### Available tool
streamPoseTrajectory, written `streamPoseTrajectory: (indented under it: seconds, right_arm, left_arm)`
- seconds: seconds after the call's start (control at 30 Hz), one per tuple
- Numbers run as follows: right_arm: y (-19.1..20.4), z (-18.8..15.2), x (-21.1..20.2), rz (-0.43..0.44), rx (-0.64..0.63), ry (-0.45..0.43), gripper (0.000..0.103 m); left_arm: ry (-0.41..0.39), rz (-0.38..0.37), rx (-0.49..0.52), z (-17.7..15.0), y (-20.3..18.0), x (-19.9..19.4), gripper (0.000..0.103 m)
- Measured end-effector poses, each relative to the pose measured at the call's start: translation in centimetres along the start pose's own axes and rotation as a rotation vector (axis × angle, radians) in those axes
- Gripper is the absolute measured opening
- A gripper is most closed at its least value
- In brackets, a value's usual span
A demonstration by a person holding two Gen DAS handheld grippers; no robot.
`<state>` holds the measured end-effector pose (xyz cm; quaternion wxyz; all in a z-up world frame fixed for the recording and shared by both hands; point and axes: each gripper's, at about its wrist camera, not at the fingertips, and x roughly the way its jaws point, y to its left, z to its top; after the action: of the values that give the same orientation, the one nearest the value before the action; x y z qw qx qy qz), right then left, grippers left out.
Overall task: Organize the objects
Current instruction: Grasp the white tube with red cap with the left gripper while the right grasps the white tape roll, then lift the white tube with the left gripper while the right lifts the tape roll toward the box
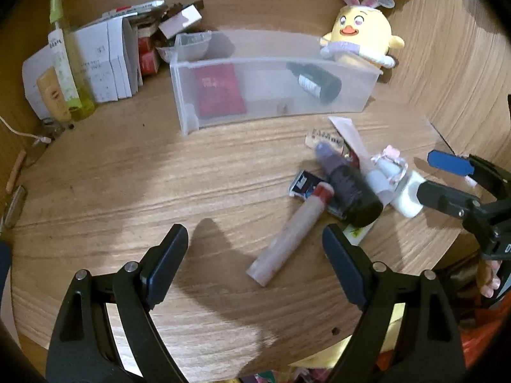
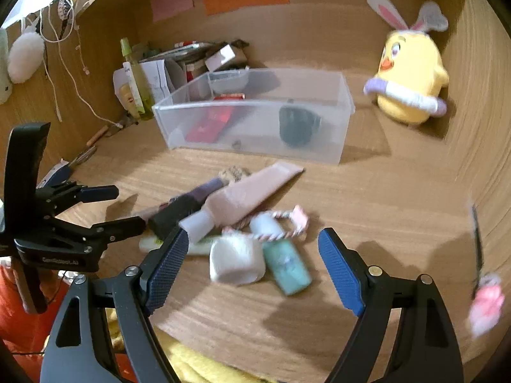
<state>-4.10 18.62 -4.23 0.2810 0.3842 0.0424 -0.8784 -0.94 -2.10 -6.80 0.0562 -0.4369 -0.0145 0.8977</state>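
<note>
A clear plastic bin [image 1: 357, 99] [image 2: 338, 146] stands on the wooden desk and holds a red box [image 1: 220, 94] [image 2: 210, 124] and a dark bottle [image 1: 316, 81] [image 2: 297, 124]. In front of it lies a pile of cosmetics: a pink tube [image 1: 289, 239], a dark purple bottle [image 1: 348, 185] [image 2: 182, 210], a pale pink tube [image 2: 252, 191], a white jar [image 2: 236, 261] and a teal bottle [image 2: 289, 266]. My left gripper [image 1: 255, 249] [image 2: 124, 207] is open over the pink tube. My right gripper [image 2: 252, 258] [image 1: 428, 175] is open around the white jar.
A yellow plush chick with bunny ears [image 1: 361, 35] [image 2: 408, 86] sits at the back right. Boxes, papers and a green spray bottle [image 1: 67, 63] [image 2: 135, 76] crowd the back left. A pink-ended stick [image 2: 482, 287] lies at the right. Wooden walls enclose the desk.
</note>
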Motion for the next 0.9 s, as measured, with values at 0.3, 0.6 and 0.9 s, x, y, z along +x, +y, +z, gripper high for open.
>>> streamPoseTrajectory:
  seconds: [0.3, 0.6, 0.9]
  right_arm:
    - [-0.1, -0.7, 0.3, 0.015, 0.013, 0.013, 0.071]
    - [0.7, -0.7, 0.8, 0.013, -0.031, 0.036, 0.042]
    - [0.9, -0.9, 0.5, 0.022, -0.037, 0.036, 0.036]
  left_arm:
    - [-0.005, -0.037, 0.007, 0.5, -0.6, 0.8, 0.068]
    - [-0.027, -0.015, 0.016, 0.7, -0.6, 1.0, 0.038]
    - [-0.032, -0.014, -0.007, 0.7, 0.2, 0.9, 0.014]
